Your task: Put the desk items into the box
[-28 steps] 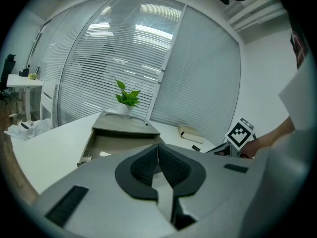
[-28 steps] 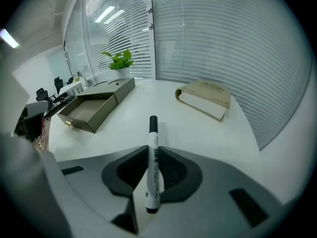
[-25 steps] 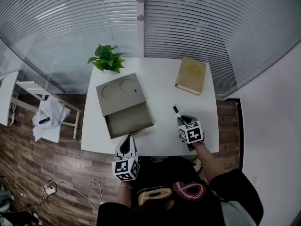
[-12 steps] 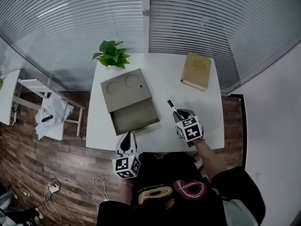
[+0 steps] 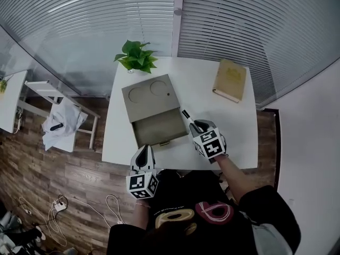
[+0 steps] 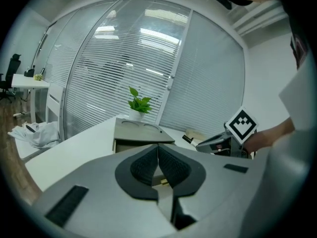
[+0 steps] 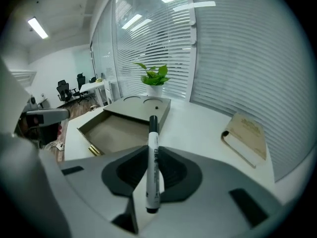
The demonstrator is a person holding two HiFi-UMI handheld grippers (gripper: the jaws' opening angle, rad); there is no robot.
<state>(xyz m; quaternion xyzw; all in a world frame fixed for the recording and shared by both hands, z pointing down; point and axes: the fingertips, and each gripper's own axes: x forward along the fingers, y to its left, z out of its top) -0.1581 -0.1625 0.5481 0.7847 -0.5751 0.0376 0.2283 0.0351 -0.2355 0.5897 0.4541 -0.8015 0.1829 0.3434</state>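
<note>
The right gripper (image 7: 153, 168) has its jaws clamped on a white marker pen with a black cap (image 7: 153, 148). It holds the pen above the white surface (image 5: 196, 92), cap end pointing at the right edge of the flat olive-grey box (image 5: 139, 104) with two round recesses in its top, whose shallow drawer (image 5: 158, 127) stands pulled out toward the person. The left gripper (image 6: 158, 155) hangs at the near edge of the surface in front of that drawer, its jaws closed together with nothing between them. A leafy green potted plant (image 5: 137, 58) stands just behind the box, and a tan hardback book (image 5: 230, 79) lies well apart at the far right.
</note>
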